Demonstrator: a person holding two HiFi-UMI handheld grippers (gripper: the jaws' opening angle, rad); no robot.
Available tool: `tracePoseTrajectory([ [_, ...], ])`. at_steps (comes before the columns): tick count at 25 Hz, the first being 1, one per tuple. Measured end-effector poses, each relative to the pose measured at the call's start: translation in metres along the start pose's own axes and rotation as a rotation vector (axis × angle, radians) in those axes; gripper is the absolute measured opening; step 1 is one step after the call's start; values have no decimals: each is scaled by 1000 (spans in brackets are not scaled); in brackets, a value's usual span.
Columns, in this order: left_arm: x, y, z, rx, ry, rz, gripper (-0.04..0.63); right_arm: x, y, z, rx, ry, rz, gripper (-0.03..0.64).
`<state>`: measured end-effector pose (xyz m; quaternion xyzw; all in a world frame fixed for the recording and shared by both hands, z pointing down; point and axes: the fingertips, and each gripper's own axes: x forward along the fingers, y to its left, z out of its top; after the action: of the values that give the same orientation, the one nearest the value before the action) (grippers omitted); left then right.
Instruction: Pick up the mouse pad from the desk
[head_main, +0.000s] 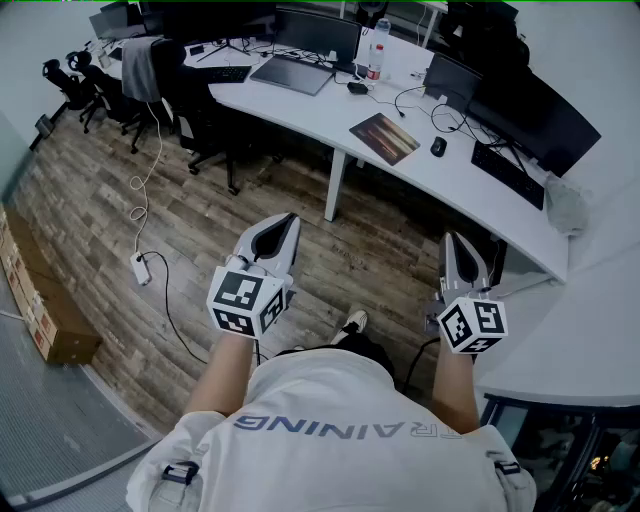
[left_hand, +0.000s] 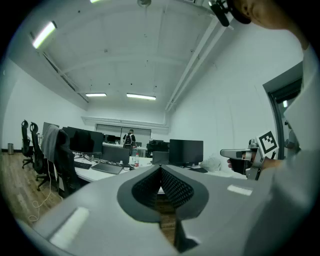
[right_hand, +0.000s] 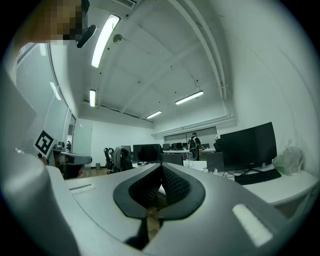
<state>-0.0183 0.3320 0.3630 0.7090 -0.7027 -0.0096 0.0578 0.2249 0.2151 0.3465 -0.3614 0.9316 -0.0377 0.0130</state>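
The left gripper (head_main: 286, 224) and the right gripper (head_main: 451, 240) are both closed with nothing in them. Each gripper's own view shows its dark ribbed pads (left_hand: 172, 186) pressed together at the tips, with only floor and desk behind. The head view shows them held out at waist height over the wooden floor (head_main: 100, 210), well apart from each other and well short of the white desk (head_main: 300, 110). Only that view shows the mouse pad (head_main: 386, 138). It is a brownish rectangle lying flat near the desk's front edge, with its long axis running from upper left to lower right, roughly along that edge. A dark mouse (head_main: 438, 146) sits near its right end and a keyboard (head_main: 509, 172) lies further right. The gripper views look level across the room, so the desk top is seen almost edge-on and the pad cannot be made out in them. They do show the ceiling lights (right_hand: 104, 34) and a distant person with a backpack (left_hand: 129, 137), both outside the head view. Each gripper view also catches the other gripper from the side, with its marker cube (left_hand: 267, 142) beside it. The print on the pad is too small to read. The monitors (head_main: 535, 115) are cut off towards the upper right, and the person's shoulders hide the floor directly beneath the grippers.
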Motion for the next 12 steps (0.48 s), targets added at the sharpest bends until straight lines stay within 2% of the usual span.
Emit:
tracePoseTrajectory([
  [12,-4,6,7,3,-14,-18,0,1,8,1,-4,-3,-8,9],
])
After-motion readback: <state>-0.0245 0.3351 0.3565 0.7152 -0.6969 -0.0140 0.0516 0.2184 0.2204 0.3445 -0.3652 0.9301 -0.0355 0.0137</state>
